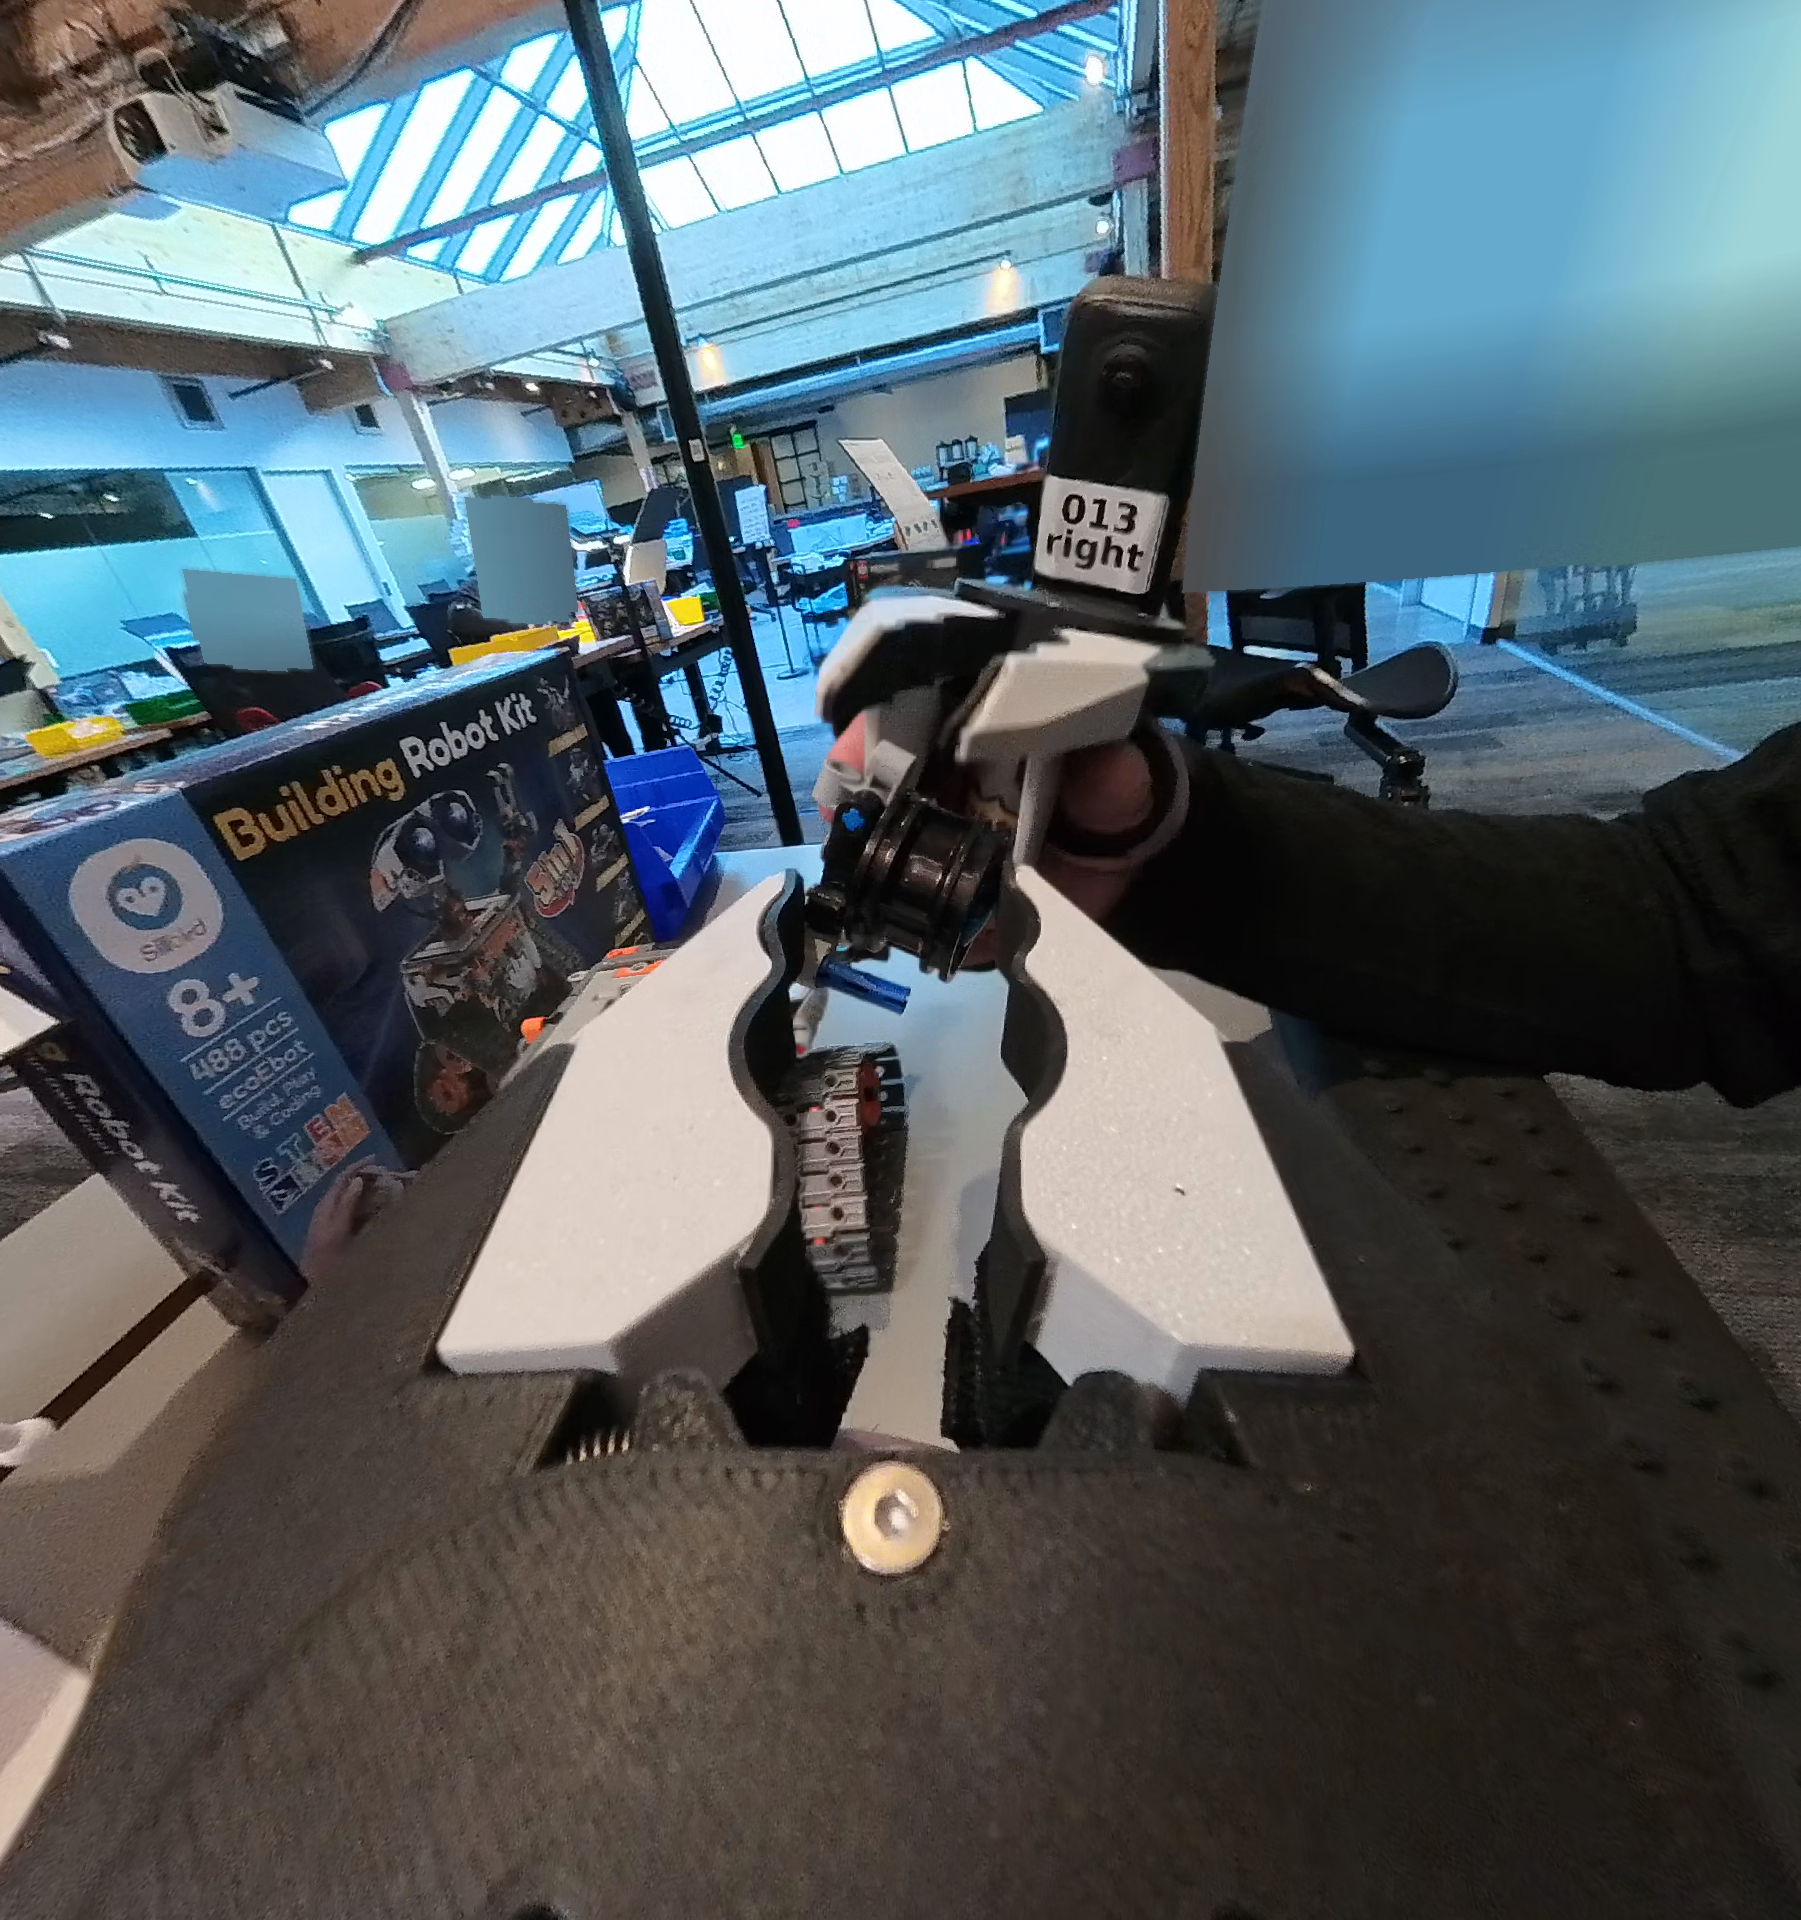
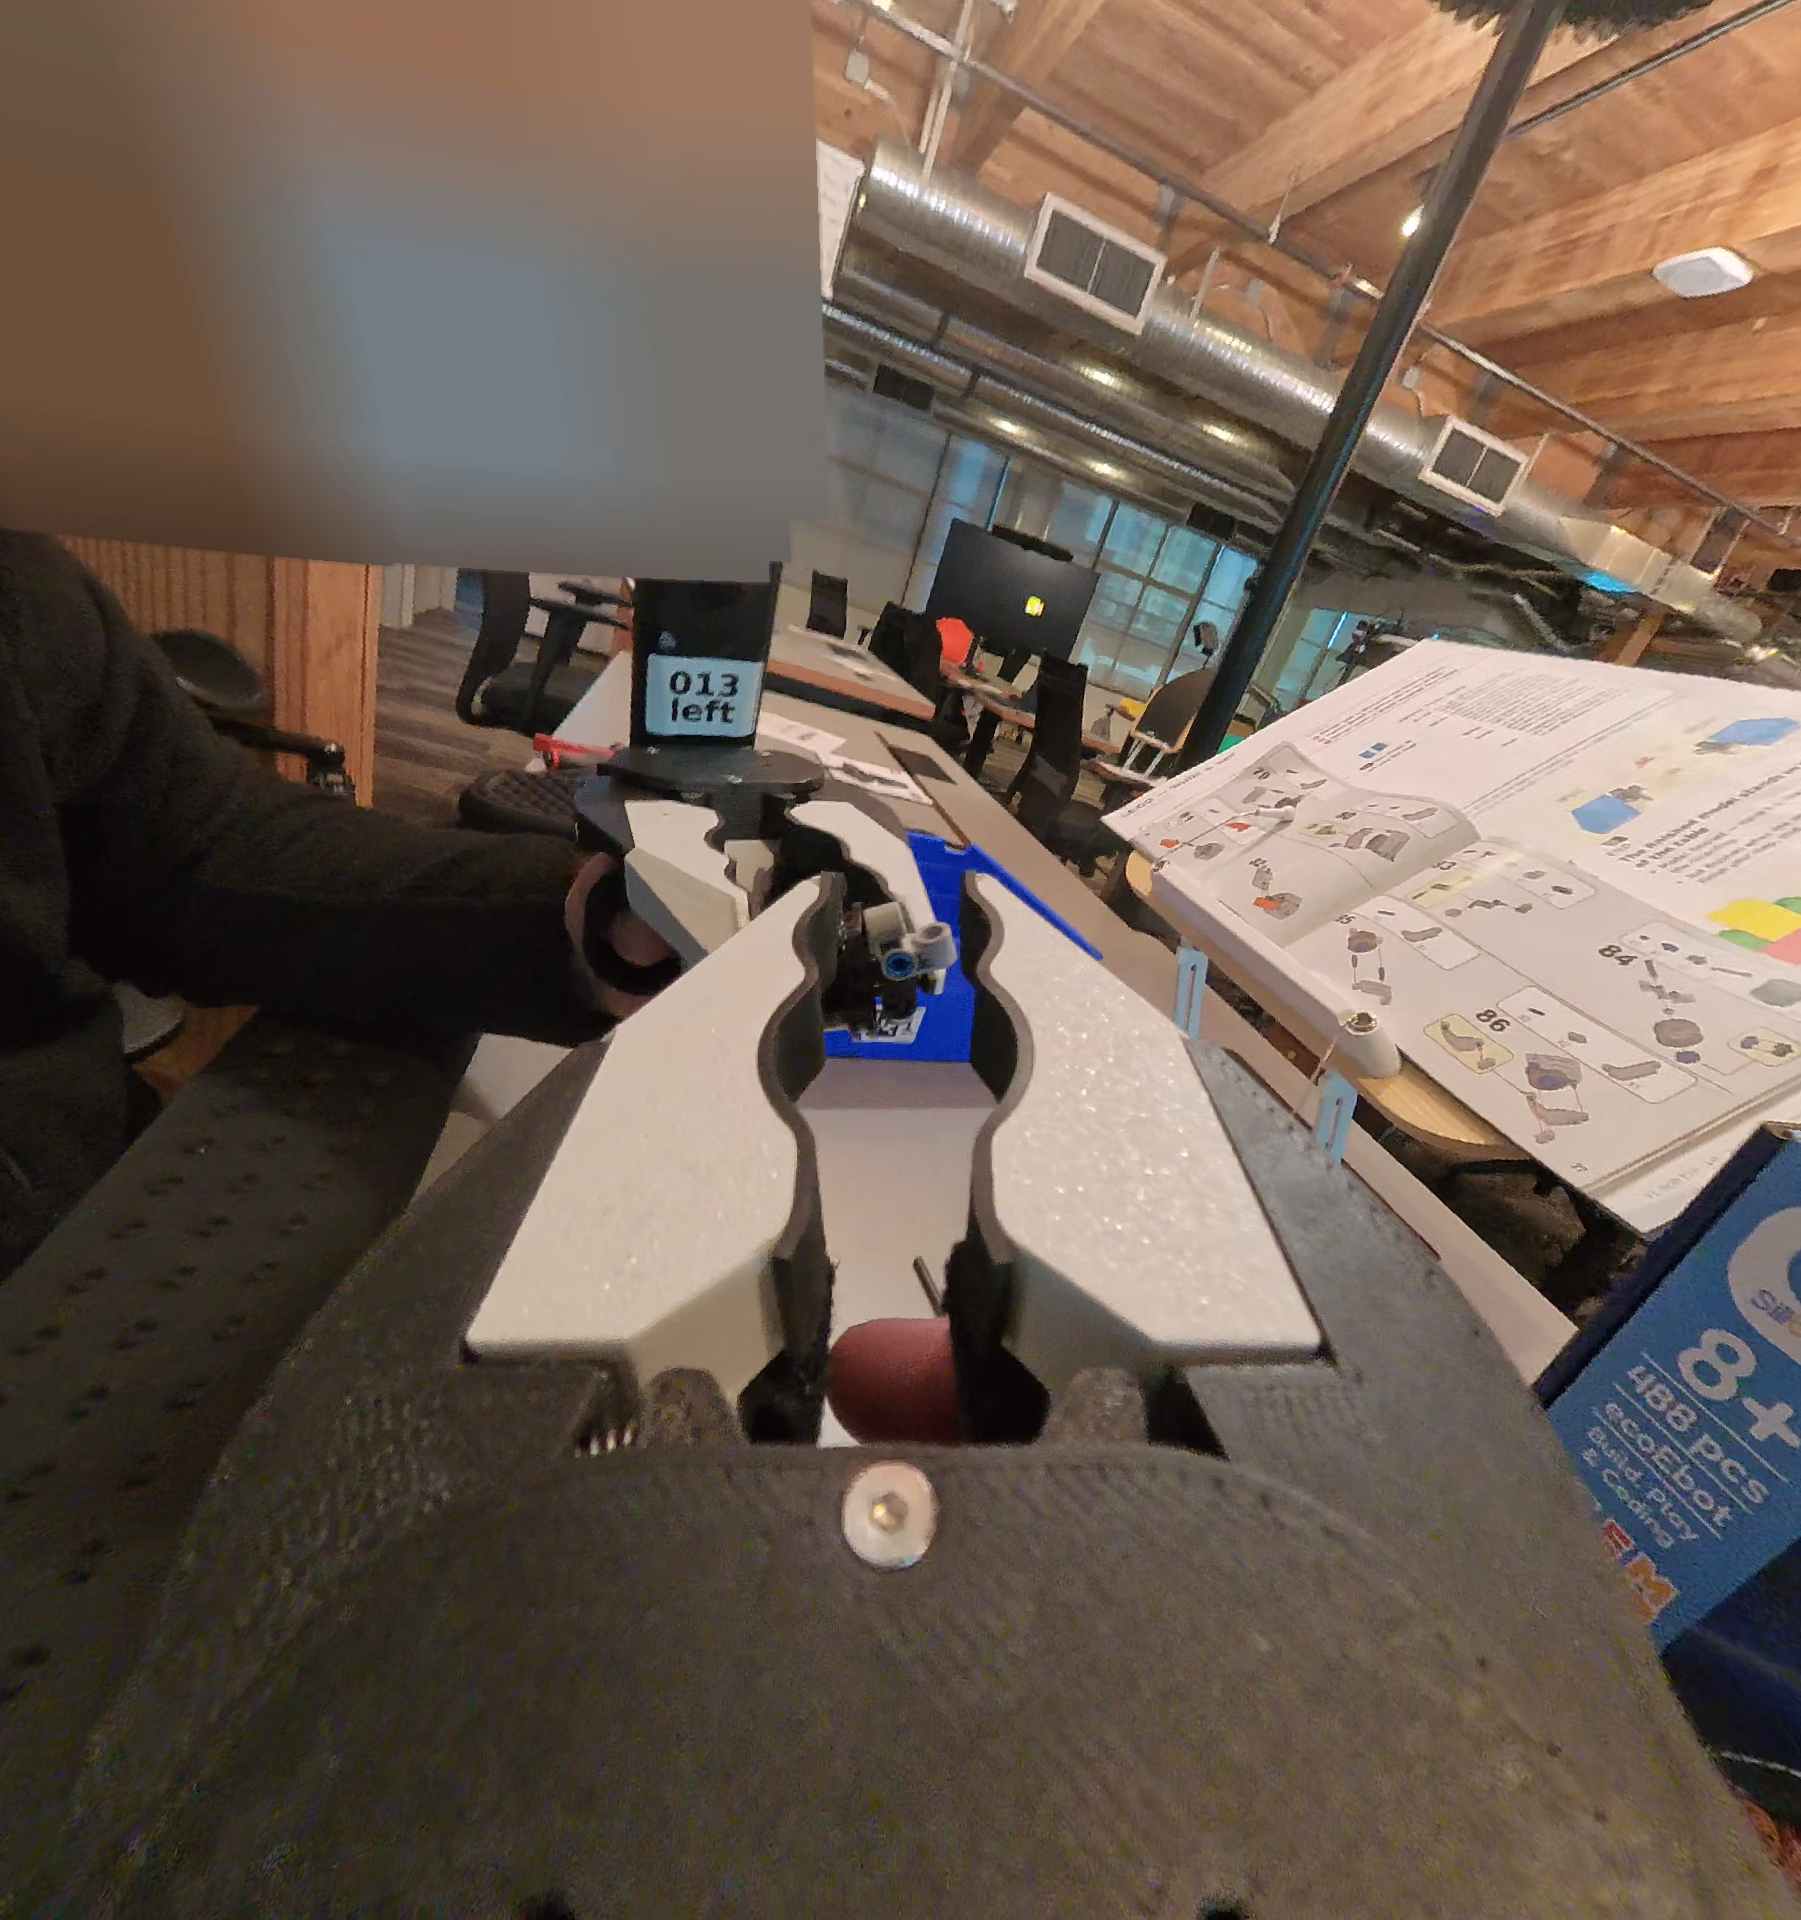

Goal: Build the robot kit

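A small black brick assembly [image 1: 906, 883] with round rims, grey connectors and a blue pin is held in the air between both grippers, which face each other. My left gripper [image 1: 906, 914] has its jaws narrowed on the assembly's sides. My right gripper [image 2: 901, 904] meets it from the opposite side, jaws narrowed around the same assembly [image 2: 875, 956]. The right gripper shows from above in the left wrist view [image 1: 969, 748], and the left gripper shows in the right wrist view [image 2: 761, 862]. A black tracked tread piece [image 1: 844, 1174] lies on the white table [image 1: 937, 1278] below.
A blue robot kit box [image 1: 304, 987] stands to the left and also shows in the right wrist view [image 2: 1727, 1403]. A blue bin [image 1: 667, 831] sits behind. An open instruction booklet [image 2: 1498, 883] rests on a stand. A black pole [image 1: 688, 468] rises behind the table. From either gripper's tips it is about 20 cm to the black tracked tread piece [image 1: 844, 1174].
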Available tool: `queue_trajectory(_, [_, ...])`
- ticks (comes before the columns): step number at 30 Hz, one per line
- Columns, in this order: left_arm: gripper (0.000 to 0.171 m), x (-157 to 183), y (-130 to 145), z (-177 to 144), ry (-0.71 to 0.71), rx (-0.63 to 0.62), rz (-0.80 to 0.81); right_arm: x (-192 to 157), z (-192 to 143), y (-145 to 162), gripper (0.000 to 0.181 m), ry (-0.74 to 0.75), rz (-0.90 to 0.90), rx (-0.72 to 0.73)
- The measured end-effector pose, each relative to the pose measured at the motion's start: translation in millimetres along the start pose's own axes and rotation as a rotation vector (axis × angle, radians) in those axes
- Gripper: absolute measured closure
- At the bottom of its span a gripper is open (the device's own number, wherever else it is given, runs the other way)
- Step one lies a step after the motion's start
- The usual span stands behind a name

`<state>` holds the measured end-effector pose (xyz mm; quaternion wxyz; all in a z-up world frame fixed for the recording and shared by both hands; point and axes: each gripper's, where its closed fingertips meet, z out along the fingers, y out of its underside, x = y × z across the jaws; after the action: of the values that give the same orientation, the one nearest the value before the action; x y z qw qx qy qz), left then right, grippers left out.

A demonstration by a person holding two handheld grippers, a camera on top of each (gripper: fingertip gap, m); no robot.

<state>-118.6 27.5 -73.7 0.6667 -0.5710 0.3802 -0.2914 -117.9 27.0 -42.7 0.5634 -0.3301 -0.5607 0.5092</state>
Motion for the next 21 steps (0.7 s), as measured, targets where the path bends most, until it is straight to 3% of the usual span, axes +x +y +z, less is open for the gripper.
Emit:
queue_trajectory(6, [0.138,-23.4,-6.9,-25.8,-0.138,-0.084,0.118,5.3,-2.9,2.7,0.157,0.032,-0.006,-0.039])
queue_trajectory(10, [0.138,-28.9,3.1,-41.1,-0.209,-0.18,0.077,2.7,3.5,13.7,0.157,0.045,-0.03,-0.11])
queue_trajectory(12, [0.138,-23.9,33.7,-38.5,-0.197,-0.284,0.009,4.1,4.1,20.2,0.158,0.055,-0.037,-0.142])
queue_trajectory(16, [0.137,-8.5,119.5,-37.6,-0.125,-0.636,-0.038,8.9,4.0,39.5,0.16,0.072,-0.053,-0.227])
queue_trajectory(21, [0.137,-3.6,178.9,-40.7,-0.111,-0.913,0.006,11.4,2.8,50.2,0.162,0.076,-0.046,-0.262])
